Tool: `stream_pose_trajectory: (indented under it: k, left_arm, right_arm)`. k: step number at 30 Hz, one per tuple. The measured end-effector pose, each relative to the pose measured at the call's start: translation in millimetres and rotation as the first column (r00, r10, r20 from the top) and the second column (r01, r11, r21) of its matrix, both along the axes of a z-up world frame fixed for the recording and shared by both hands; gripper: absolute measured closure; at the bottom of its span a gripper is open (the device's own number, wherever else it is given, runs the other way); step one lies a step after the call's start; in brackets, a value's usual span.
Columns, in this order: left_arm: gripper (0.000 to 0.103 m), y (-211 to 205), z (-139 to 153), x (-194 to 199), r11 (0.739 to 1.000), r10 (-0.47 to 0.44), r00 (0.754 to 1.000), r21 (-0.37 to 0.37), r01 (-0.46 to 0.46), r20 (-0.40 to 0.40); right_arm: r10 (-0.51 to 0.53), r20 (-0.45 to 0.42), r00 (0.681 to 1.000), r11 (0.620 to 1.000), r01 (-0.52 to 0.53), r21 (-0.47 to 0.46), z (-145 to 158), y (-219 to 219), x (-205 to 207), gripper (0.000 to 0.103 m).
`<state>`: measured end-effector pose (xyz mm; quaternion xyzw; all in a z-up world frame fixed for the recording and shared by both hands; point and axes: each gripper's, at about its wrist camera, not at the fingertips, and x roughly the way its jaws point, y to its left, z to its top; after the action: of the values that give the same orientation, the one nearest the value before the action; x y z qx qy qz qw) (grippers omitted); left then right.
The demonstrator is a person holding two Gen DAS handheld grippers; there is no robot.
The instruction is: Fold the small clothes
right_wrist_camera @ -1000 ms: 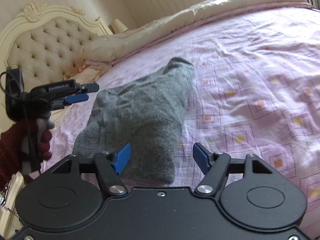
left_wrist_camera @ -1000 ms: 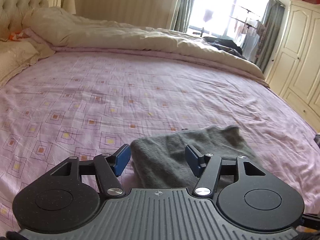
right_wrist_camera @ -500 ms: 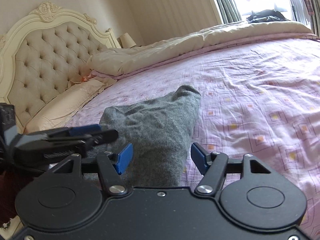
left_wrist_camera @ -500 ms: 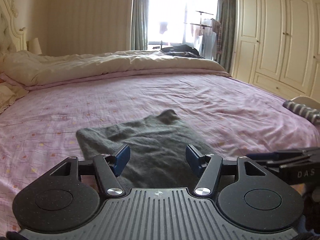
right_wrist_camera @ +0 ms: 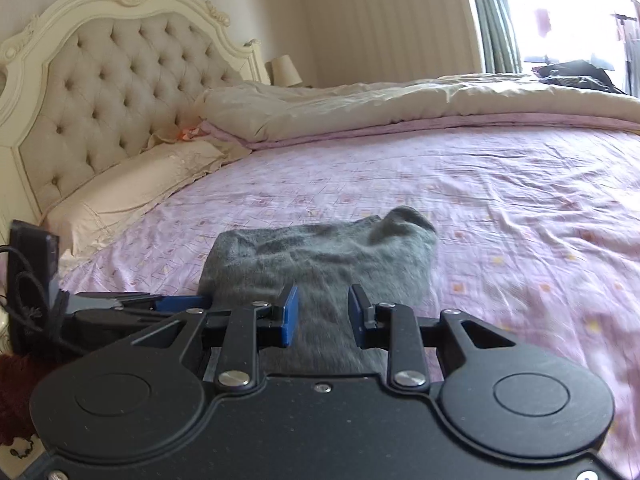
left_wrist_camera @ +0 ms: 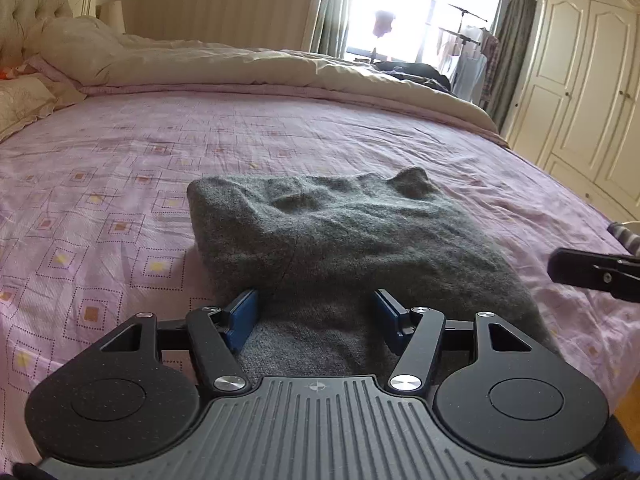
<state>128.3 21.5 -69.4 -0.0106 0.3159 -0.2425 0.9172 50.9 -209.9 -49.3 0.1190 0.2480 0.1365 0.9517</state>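
- A grey knitted garment [left_wrist_camera: 352, 240] is shown lying on the pink bedsheet [left_wrist_camera: 120, 168], near the bed's front edge.
- The left gripper [left_wrist_camera: 316, 312] is held spread over the garment's near edge; nothing is pinched.
- The right gripper [right_wrist_camera: 322, 312] has just been closing, its jaws narrowed with grey knit between them; a firm pinch cannot be confirmed.
- The knit is judged soft, light and limp; a hold at the near edge or corners is advised.

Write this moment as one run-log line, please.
step: grasping near edge | item: grey knit garment on bed | left gripper: open | right gripper: closing, cloth between jaws
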Motion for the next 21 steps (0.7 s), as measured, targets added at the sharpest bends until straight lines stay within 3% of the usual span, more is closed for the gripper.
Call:
stream_pose_trajectory:
  k: [9, 14, 19, 21]
  left_arm:
    - [0.039, -1.1, -1.9, 4.9, 1.000, 0.014, 1.000, -0.001, -0.014, -0.017]
    - [0.038, -2.0, -3.1, 5.1, 1.000, 0.019, 1.000, -0.004, -0.019, -0.013]
    - [0.037, -3.1, -0.3, 5.3, 1.000, 0.030, 0.999, 0.001, -0.030, -0.031]
    - [0.031, -4.8, 1.6, 7.9, 0.999, 0.045, 0.998, 0.005, -0.045, -0.050]
  right_arm:
    - [-0.025, -0.126, 0.992, 0.998, 0.017, -0.066, -17.3, -1.0, 86.6, 0.068]
    - [-0.099, -0.234, 0.967, 0.990, 0.073, -0.120, -28.3, -13.5, 133.4, 0.068]
    - [-0.139, -0.203, 0.969, 0.986, 0.116, -0.121, -20.7, -27.0, 122.6, 0.058]
    - [-0.149, -0.165, 0.975, 0.984, 0.131, -0.117, -14.0, -32.1, 106.1, 0.049]
